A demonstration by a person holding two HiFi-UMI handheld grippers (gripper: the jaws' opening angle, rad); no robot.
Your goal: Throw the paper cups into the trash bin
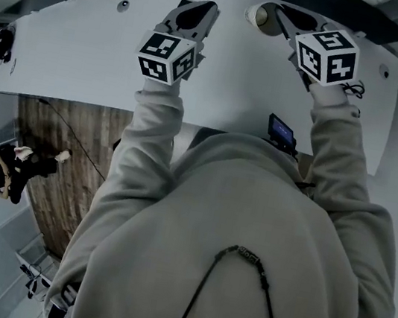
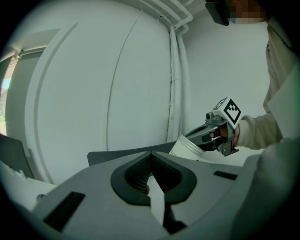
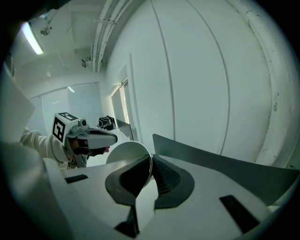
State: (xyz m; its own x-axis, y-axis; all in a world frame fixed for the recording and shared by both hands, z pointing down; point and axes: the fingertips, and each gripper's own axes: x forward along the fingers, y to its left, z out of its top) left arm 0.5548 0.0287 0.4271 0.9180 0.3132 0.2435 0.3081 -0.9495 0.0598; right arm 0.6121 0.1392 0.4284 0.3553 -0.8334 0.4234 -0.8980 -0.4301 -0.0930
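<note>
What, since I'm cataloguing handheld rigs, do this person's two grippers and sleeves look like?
The left gripper and right gripper look alike: matte grey moulded bodies, with dark ribbed pads lining the jaws. Each carries a white cube printed with black square markers. The sleeves are pale, loose sweatshirt fabric ending in snug cuffs.

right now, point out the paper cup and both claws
paper cup (image 3: 126,153), right gripper view, on its white inside wall
left claw (image 2: 151,159), left gripper view, between its tips
right claw (image 3: 151,161), right gripper view, between its tips
</note>
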